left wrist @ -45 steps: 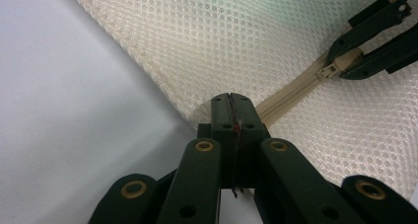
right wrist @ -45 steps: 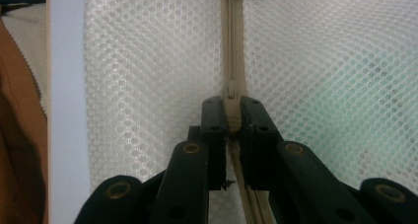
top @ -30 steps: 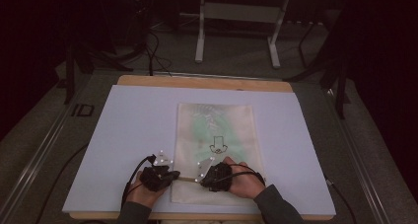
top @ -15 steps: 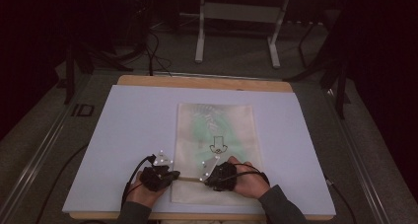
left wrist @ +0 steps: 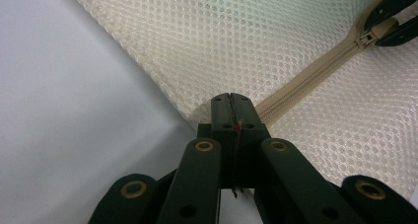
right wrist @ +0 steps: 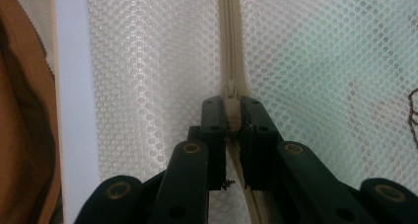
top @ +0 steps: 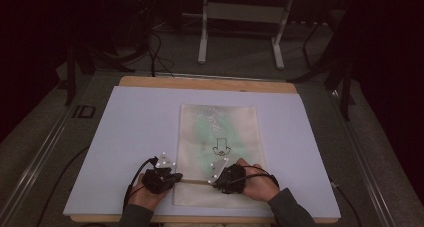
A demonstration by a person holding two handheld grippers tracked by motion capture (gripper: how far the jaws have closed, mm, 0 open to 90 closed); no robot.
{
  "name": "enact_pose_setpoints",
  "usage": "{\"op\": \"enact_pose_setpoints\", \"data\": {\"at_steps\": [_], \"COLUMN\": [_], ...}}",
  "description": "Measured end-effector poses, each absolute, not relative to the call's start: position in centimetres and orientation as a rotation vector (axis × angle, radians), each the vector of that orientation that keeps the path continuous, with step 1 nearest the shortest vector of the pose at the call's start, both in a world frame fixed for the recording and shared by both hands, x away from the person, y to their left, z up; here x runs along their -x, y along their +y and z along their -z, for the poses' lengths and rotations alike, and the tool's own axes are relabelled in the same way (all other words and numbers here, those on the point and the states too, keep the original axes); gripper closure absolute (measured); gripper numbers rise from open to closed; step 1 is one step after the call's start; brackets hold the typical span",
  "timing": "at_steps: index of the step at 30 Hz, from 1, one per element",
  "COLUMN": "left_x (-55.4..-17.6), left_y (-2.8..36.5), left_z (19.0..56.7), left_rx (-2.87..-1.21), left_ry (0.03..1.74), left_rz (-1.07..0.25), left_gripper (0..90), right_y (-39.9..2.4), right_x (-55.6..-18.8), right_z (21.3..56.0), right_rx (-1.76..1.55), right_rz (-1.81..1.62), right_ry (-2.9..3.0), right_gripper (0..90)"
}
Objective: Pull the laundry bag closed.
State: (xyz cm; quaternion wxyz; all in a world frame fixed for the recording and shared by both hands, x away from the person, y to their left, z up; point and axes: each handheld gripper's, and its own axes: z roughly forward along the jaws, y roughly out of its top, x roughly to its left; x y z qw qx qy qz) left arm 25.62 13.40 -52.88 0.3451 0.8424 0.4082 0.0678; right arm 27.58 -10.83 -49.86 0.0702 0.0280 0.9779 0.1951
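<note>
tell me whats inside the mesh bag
Through the mesh bag a pale green item shows, with a small dark drawing on it. The weave blurs it, so what it is cannot be told.

mesh bag's (top: 218,132) contents blurred, small dark print (top: 221,147) unreadable

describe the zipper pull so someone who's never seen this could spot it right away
On the pale sheet covering the table lies a cream mesh bag, with a beige zipper crossing its near end. The zipper pull is the small beige tab pinched in the right gripper, unlike the flat zipper teeth around it.
</note>
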Motion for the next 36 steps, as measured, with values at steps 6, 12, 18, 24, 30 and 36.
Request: {"op": "enact_pose_setpoints", "data": {"at_steps": [6,12,18,24,30,36], "left_x": [-25.6,-25.6,-25.6,-25.6,-25.6,-25.6], "left_y": [13.4,13.4,13.4,13.4,13.4,13.4], "left_z": [52.9,52.9,52.9,52.9,52.9,52.9], "left_rx": [-2.186,-2.186,-2.186,-2.183,-2.187,-2.189], "left_ry": [1.06,1.06,1.061,1.062,1.059,1.058], "left_rz": [-0.176,-0.175,-0.175,-0.174,-0.176,-0.176], "left_gripper": [89.5,89.5,89.5,89.5,89.5,89.5], "right_y": [-11.3,-11.8,-12.3,-12.7,-13.2,-13.4], "right_x": [-27.6,-27.6,-27.6,-27.6,-27.6,-27.6], "right_z": [49.8,49.8,49.8,49.7,49.8,49.9], "right_rx": [-0.092,-0.106,-0.114,-0.125,-0.134,-0.143], "right_rz": [-0.593,-0.595,-0.592,-0.592,-0.594,-0.605], "right_ry": [2.944,2.943,2.944,2.942,2.943,2.946], "right_gripper": [82.3,82.3,82.3,82.3,82.2,82.3]}}
